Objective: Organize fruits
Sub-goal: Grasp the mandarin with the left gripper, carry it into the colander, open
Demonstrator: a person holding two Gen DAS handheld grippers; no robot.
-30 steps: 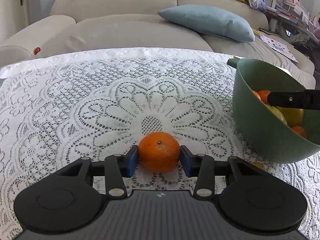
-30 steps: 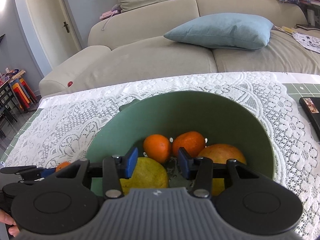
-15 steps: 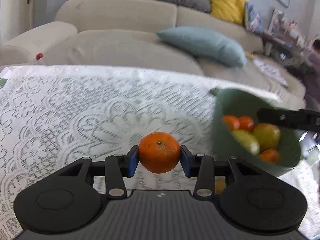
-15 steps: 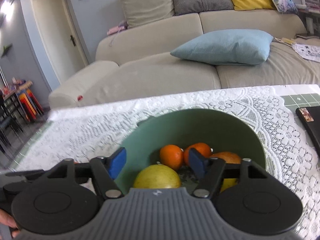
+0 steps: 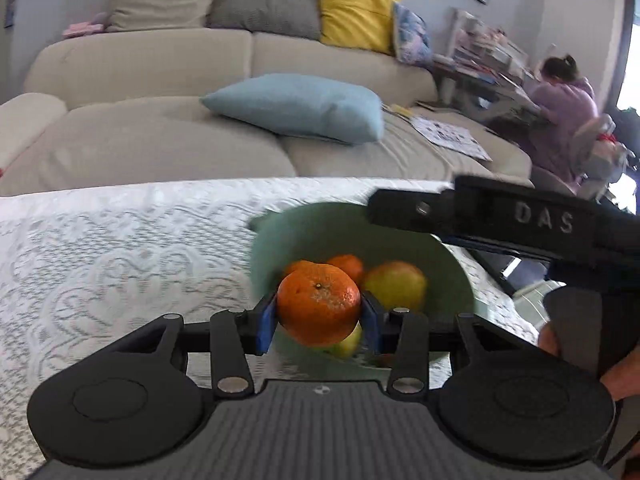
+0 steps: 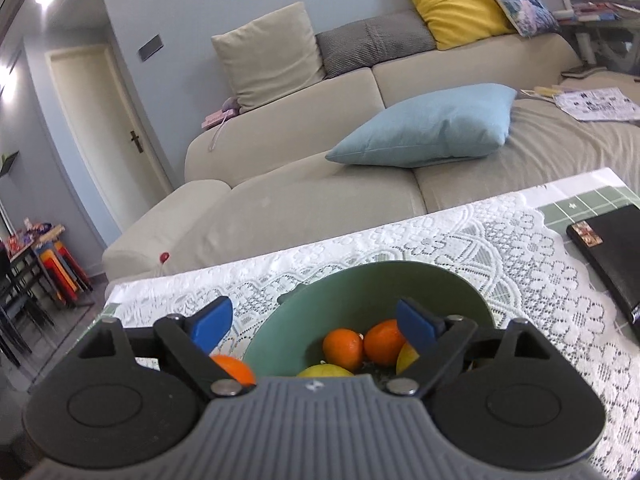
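My left gripper [image 5: 319, 314] is shut on an orange mandarin [image 5: 319, 303] and holds it in the air just before the green bowl [image 5: 456, 276]. The bowl holds two oranges [image 6: 343, 349] and yellow-green fruits [image 5: 395, 286]. My right gripper [image 6: 314, 326] hovers above the bowl [image 6: 384, 280], its jaws opening wide with nothing between them. In the right wrist view the held mandarin [image 6: 234, 368] peeks out at lower left. The right gripper's black arm [image 5: 500, 216] crosses above the bowl in the left wrist view.
A white lace cloth [image 6: 520, 272] covers the table. A black book [image 6: 612, 252] lies at the table's right edge. Behind the table stands a beige sofa [image 6: 304, 184] with a blue cushion [image 6: 432, 128]. A person [image 5: 564, 100] sits at a desk far right.
The left gripper lifted the mandarin off the cloth and carried it right, up to the bowl. The right gripper rose above the bowl and its jaws spread wide.
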